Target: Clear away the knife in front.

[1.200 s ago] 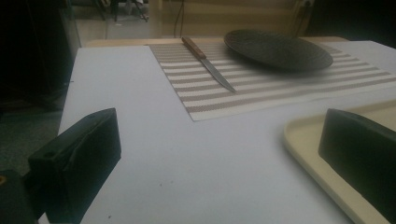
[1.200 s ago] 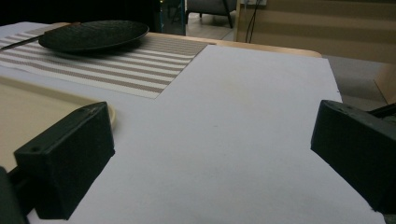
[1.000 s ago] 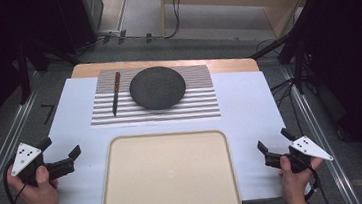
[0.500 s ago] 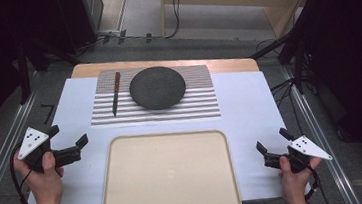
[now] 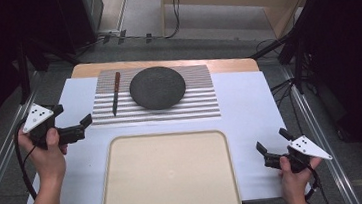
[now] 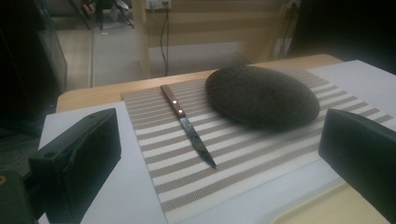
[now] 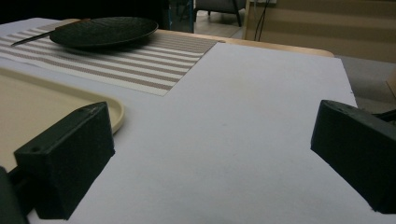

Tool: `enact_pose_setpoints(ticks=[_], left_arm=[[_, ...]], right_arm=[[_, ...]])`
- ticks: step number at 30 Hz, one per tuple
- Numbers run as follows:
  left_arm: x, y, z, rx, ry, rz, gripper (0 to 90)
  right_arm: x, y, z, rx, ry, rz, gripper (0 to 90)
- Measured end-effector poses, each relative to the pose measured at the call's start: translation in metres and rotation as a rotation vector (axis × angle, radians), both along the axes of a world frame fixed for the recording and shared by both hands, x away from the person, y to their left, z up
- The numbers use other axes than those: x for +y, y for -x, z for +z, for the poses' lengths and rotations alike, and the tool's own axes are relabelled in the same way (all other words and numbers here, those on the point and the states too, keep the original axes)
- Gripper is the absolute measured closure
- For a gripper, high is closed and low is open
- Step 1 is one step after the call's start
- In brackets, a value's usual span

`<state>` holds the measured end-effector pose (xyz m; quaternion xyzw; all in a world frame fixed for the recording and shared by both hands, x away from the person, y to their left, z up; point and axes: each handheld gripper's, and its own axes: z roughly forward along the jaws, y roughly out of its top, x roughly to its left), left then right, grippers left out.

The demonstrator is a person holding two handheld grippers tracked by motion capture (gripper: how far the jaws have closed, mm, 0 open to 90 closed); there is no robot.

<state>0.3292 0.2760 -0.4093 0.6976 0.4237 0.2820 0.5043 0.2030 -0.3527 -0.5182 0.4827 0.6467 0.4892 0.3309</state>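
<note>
Surface: a white sheet (image 5: 251, 120) covers the table in front of me; a bare wooden edge (image 5: 225, 63) shows along its far side.
Placemat: a striped placemat (image 5: 199, 100) lies flat on the far half of the sheet.
Knife: a wooden-handled knife (image 5: 116, 93) lies on the left part of the placemat, handle far, tip near, just left of the plate and apart from it.
Plate: a dark round plate (image 5: 157, 87) sits on the middle of the placemat.
Tray: a cream tray (image 5: 171, 203) lies near me, between my two hands.
Room: grey floor, black cables and dark stands beyond the table, with a pale wooden cabinet (image 5: 239, 1) at the far right.
Left gripper (image 5: 84, 127): in my left hand, left of the tray's far corner, jaws spread wide with nothing between them, aimed toward the knife and near it.
Right gripper (image 5: 272, 147): in my right hand, right of the tray near the sheet's near edge, jaws parted and empty.
Left gripper view: the knife's brown handle with pale rivets and its dull blade (image 6: 198, 142) show close between my jaws; the plate's surface looks rough.
Right gripper view: bare white sheet lies between the jaws; the tray's raised rim (image 7: 116, 114) shows at left, with plate and knife tip far off.
</note>
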Motion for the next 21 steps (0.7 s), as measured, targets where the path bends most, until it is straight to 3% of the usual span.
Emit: enact_pose_setpoints(ticks=[5,15,21], left_arm=[[-0.005,-0.014,0.003,0.016,-0.002,-0.003,0.0],[-0.012,-0.04,0.007,0.045,0.035,-0.018,0.0],[-0.018,-0.057,0.007,0.089,0.038,-0.013,0.0]], right_arm=[[0.0,0.0,0.0,-0.001,0.001,0.0,0.0],[0.0,0.0,0.0,0.004,0.001,0.001,0.0],[0.0,-0.001,0.0,0.005,0.004,0.0,0.0]])
